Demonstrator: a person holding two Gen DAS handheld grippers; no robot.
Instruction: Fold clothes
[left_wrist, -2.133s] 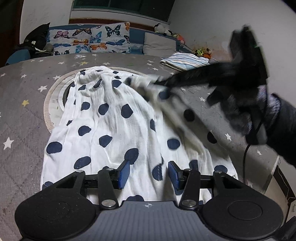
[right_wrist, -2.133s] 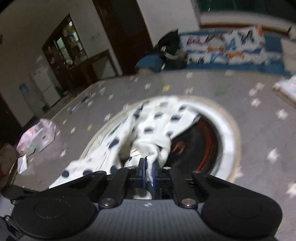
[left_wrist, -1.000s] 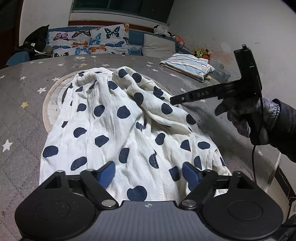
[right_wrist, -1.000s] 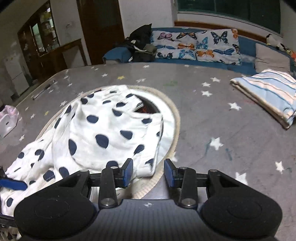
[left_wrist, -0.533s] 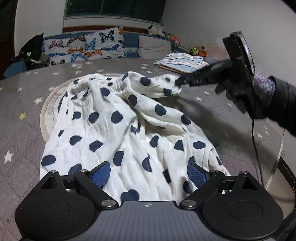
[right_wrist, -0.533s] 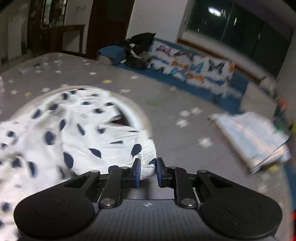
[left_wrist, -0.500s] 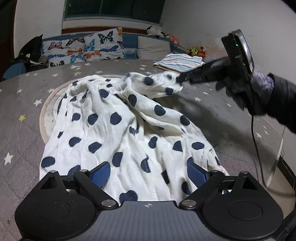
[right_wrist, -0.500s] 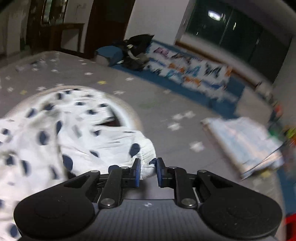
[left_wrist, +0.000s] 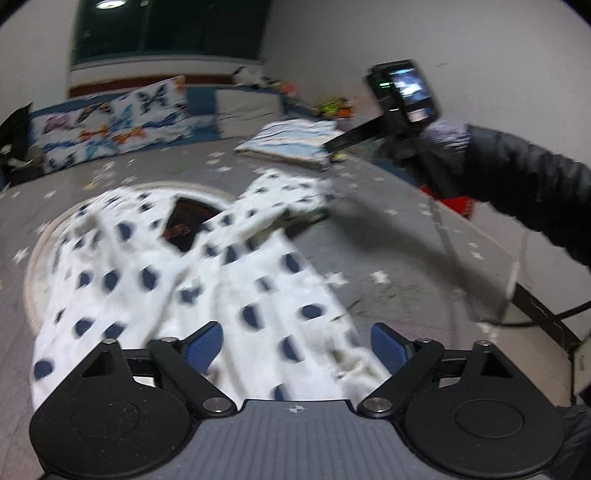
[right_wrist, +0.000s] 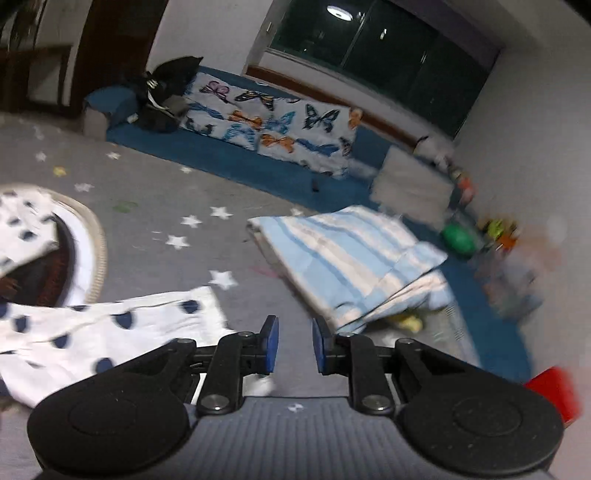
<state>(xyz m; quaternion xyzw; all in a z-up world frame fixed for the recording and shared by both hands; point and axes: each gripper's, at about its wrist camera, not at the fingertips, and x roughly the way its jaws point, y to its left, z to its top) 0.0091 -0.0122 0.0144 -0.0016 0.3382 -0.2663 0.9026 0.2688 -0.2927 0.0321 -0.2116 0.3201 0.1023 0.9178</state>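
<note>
Item: white garment with navy polka dots (left_wrist: 229, 280), spread crumpled over a grey star-printed desk (left_wrist: 388, 236) and partly across a round woven mat (left_wrist: 44, 236), presumably laid out for flattening before folding. Left hand-held gripper (left_wrist: 295, 345): jaws spread wide above the near hem, nothing pinched. Right hand-held gripper (right_wrist: 294, 349): jaws narrowly parted with nothing between them, held just beside one drawn-out corner, apparently released. Folded blue-striped cloth (right_wrist: 351, 258) is set well apart, judged already finished.

The rumpled cotton garment (left_wrist: 236, 266) was white with navy dots; the folded cloth (right_wrist: 347, 254) pale blue with white stripes; the grey table cover (right_wrist: 155, 229) white-starred.
</note>
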